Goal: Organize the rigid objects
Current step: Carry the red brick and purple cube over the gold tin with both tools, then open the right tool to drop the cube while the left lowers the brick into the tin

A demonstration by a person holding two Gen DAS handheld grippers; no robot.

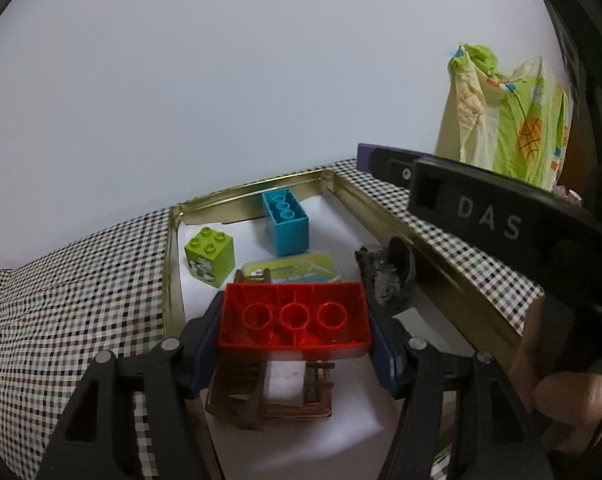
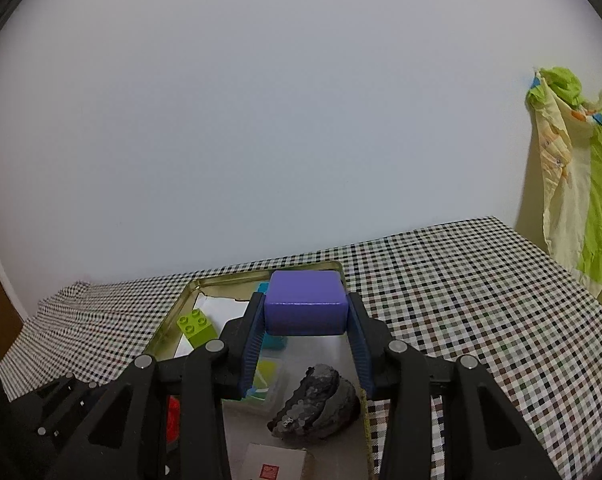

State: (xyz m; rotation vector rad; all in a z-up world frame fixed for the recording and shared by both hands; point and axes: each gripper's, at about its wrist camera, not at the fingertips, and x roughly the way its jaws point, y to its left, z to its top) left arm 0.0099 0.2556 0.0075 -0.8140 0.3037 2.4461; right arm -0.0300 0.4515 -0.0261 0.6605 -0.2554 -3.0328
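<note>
My left gripper [image 1: 295,326] is shut on a red brick [image 1: 295,320], hollow side up, held above the near half of a gold metal tray [image 1: 169,276]. In the tray lie a green brick [image 1: 210,254], a blue brick [image 1: 286,222], a flat clear case [image 1: 297,270], a dark rock [image 1: 385,280] and a brown wooden piece [image 1: 269,396] under the red brick. My right gripper [image 2: 305,320] is shut on a purple block [image 2: 305,302], above the tray [image 2: 169,320]. The rock [image 2: 315,404] and green brick [image 2: 195,326] lie below it.
A checked cloth [image 2: 461,300] covers the table around the tray. A green and yellow fabric [image 2: 581,208] hangs at the right by the wall. The right gripper's black body [image 1: 501,216] crosses the left wrist view's right side, with a hand [image 1: 561,396] below it.
</note>
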